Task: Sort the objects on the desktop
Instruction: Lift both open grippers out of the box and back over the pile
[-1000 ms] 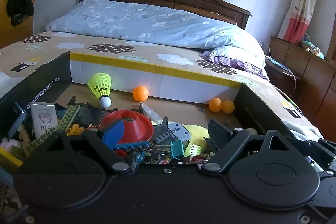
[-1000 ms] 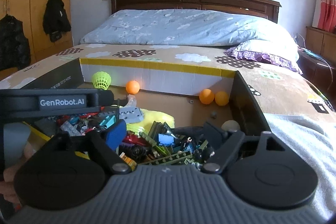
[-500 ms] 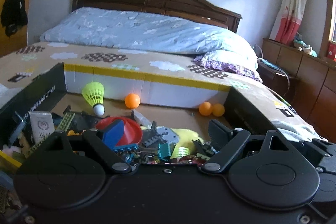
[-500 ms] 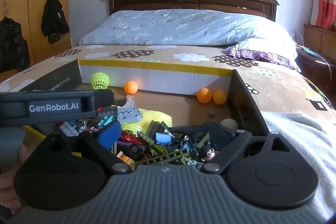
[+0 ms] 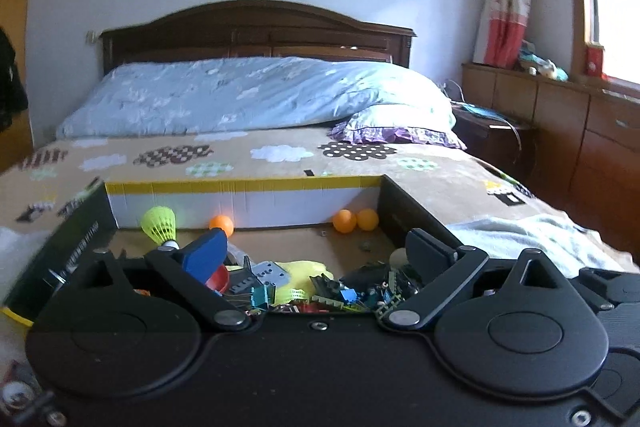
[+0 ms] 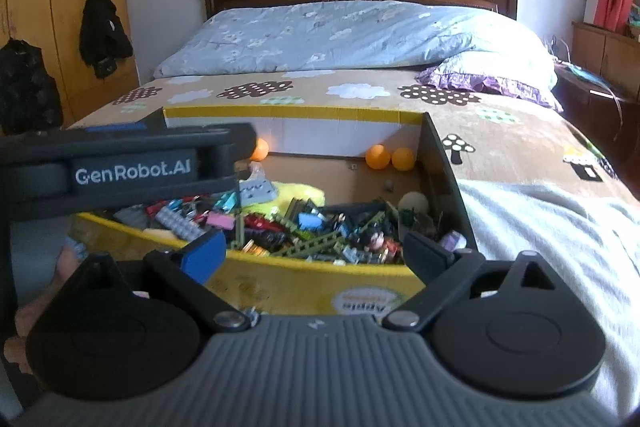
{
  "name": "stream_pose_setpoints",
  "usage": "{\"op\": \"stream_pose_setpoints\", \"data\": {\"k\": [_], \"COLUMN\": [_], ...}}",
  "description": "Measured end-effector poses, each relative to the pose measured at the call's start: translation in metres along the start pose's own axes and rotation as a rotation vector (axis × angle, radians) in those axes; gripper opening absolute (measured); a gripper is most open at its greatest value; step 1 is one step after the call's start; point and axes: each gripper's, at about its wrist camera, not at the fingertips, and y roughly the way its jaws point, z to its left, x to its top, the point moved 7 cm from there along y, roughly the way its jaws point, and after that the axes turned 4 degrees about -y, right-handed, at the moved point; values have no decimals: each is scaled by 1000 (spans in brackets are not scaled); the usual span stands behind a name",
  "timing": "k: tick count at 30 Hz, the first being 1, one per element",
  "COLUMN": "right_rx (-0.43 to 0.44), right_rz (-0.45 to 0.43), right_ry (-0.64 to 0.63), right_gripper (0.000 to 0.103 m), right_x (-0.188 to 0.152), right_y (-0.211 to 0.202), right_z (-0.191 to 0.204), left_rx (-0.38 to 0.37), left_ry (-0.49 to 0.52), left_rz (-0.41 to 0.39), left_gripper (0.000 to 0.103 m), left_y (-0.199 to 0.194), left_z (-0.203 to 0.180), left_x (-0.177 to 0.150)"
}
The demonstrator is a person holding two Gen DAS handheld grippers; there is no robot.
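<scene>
An open cardboard box [image 6: 304, 283] with a yellow rim lies on the bed. It holds a pile of toy bricks [image 6: 312, 227], a yellow cloth [image 5: 308, 273], a red cone [image 5: 218, 277] and a yellow shuttlecock [image 5: 160, 225]. Three orange balls [image 5: 345, 220] rest by its far wall. My left gripper [image 5: 316, 247] hangs over the near part of the pile, jaws opening, nothing between them. My right gripper [image 6: 314, 253] hovers before the box's front wall, jaws also opening and empty. The left gripper's housing [image 6: 132, 167] crosses the right wrist view at left.
The box sits on a brown patterned bedspread [image 5: 280, 163], with a blue quilt [image 5: 248, 95] and a purple-frilled pillow [image 5: 392, 131] behind. A white blanket [image 6: 552, 227] lies right of the box. A hand [image 6: 36, 307] shows at lower left. Wooden cabinets [image 5: 560, 123] stand at right.
Both grippers have risen and drawn back from the pile, and their jaws stand wider. The box's yellow front wall has come into the right wrist view.
</scene>
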Motion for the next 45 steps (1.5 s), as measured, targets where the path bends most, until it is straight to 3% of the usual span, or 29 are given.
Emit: {"op": "stream_pose_setpoints", "data": {"k": [8,18,29,45], "right_rx": [18,17,46,53], "right_rz": [11,7,-4,64], "right_ry": [18,38,43,40], "right_gripper": [99,101,103,103], "right_x": [-15,-27,-49,-104], "right_y": [-35,-76,-113,-143], "right_z": [11,28,65,117], "left_rx": [12,32,75,132], "left_ry": [9,-1,-14,-18], "left_rz": [24,47,82,99], "left_gripper": [96,96,97,98], "left_y": [-43,-93,-149,-233], "left_z": [-6,14,44,73], "left_x": [-5,-15,-43,-91]}}
